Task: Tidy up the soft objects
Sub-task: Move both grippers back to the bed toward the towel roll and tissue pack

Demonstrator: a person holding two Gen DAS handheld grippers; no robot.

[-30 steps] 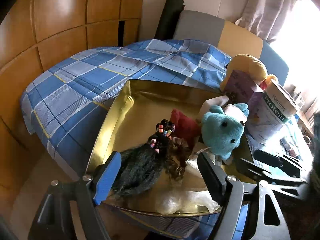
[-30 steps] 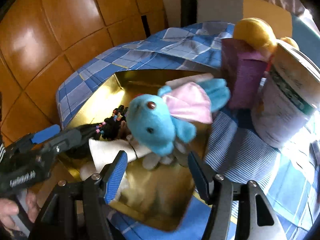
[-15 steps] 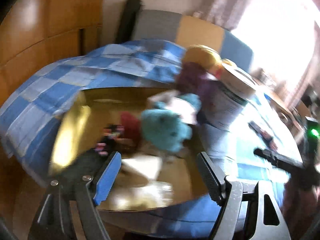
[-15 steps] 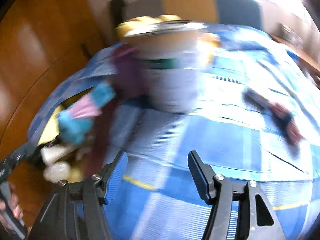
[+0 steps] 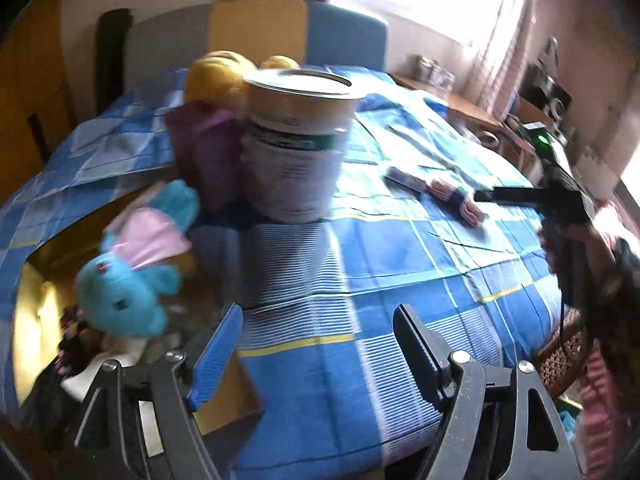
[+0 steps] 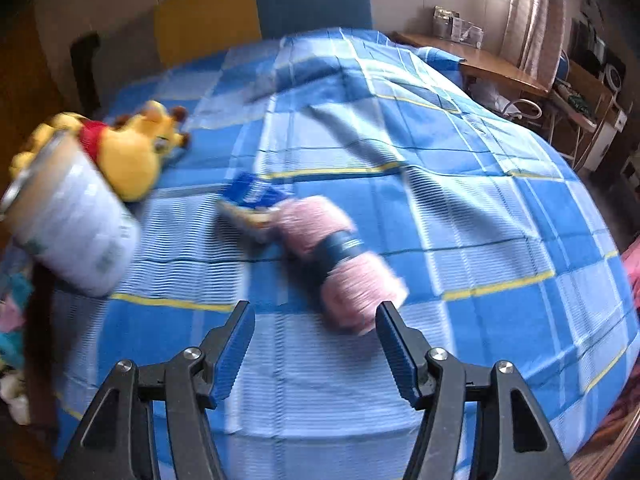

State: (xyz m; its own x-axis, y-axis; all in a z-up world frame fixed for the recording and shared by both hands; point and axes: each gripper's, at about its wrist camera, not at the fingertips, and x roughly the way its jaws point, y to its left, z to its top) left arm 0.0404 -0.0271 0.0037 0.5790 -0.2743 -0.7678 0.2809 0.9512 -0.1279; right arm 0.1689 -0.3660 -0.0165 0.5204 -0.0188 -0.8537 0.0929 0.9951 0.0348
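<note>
A pink yarn skein (image 6: 344, 260) with a dark blue band lies on the blue checked bedspread (image 6: 460, 208), just beyond my open, empty right gripper (image 6: 316, 344). The same yarn skein (image 5: 452, 198) appears small at the right of the left wrist view. A yellow plush bear (image 6: 132, 156) with a red shirt lies behind a white tub (image 6: 68, 224). A blue plush toy (image 5: 132, 280) with a pink patch lies in the gold tray (image 5: 36, 304) at the left. My left gripper (image 5: 318, 352) stands open over the bedspread with nothing in it.
A small blue packet (image 6: 252, 196) lies beside the yarn. The white tub (image 5: 296, 148) and a purple box (image 5: 204, 156) stand near the tray. A wooden desk (image 6: 492, 64) with clutter runs along the right. A person's hand holds the other gripper (image 5: 536, 200).
Both views have swung right, away from the gold tray and over the bedspread. The pink yarn has come into the right wrist view, close to the fingers. Both grippers stay open.
</note>
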